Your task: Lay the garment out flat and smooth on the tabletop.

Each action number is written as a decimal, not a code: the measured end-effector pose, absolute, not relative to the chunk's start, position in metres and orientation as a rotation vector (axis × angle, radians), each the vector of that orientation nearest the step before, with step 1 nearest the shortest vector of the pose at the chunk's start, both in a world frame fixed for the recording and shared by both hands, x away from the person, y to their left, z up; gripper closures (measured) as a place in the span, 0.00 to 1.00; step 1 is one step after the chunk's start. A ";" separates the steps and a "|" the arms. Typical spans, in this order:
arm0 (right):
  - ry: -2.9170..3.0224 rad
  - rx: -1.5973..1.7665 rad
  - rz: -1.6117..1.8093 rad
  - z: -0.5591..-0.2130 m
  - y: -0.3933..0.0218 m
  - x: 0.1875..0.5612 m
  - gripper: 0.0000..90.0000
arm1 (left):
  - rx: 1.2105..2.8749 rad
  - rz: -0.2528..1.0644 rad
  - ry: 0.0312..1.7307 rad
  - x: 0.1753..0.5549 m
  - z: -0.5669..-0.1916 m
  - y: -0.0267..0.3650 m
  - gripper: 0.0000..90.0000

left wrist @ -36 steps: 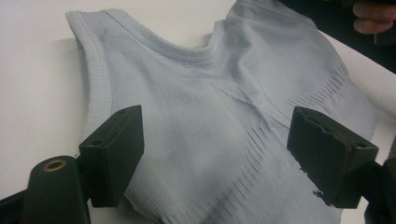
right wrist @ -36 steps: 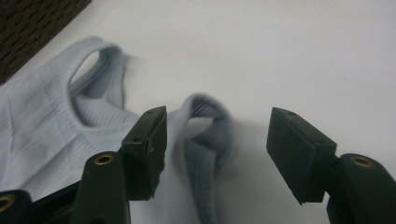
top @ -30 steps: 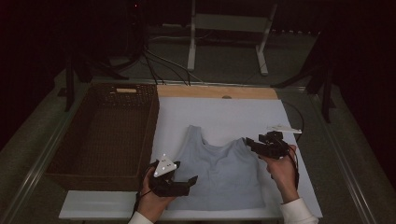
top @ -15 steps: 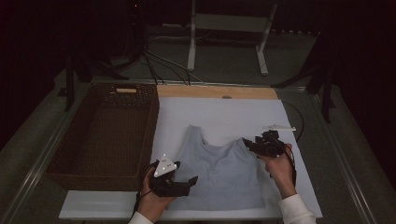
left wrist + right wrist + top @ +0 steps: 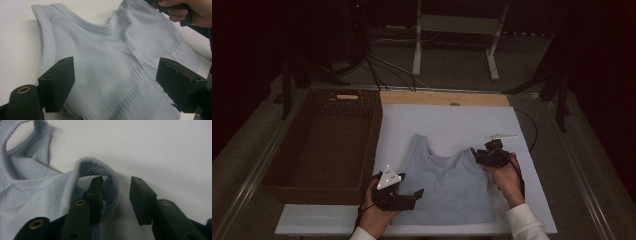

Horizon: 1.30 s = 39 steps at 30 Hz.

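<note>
A light blue tank top (image 5: 447, 182) lies flat on the white mat (image 5: 452, 122), just to the right of the brown wicker basket (image 5: 324, 142). Its straps point away from the person.

The right gripper (image 5: 484, 155) sits at the top's right shoulder strap (image 5: 110, 182). Its jaws have just been closing. One jaw is inside the strap loop and the other is outside it, so the strap is between them. There is a gap, and the pads do not squeeze the cloth yet.

The left gripper (image 5: 414, 196) rests at the bottom left corner of the top, near the basket. Its jaws stand wide apart over the cloth and hold nothing.

What could go wrong? The strap is thin and stands up in a soft loop. It could slip off the jaw before the jaws shut, and then they would pinch nothing. If the right gripper pulls while the left one holds nothing, the whole top could slide and bunch up.

Compared with a second ago, the right gripper is a bit lower and closer to the strap. The left gripper and the top are in the same place.
</note>
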State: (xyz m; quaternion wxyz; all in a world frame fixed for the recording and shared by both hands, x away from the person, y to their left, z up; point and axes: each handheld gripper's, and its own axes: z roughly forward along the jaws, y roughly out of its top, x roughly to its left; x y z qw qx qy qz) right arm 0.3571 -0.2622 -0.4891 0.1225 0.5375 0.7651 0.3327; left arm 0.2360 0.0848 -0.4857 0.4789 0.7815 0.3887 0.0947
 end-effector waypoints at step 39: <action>1.941 1.472 0.932 -0.437 -0.303 0.335 0.98 | 2.043 0.191 0.992 0.229 -0.508 0.086 0.24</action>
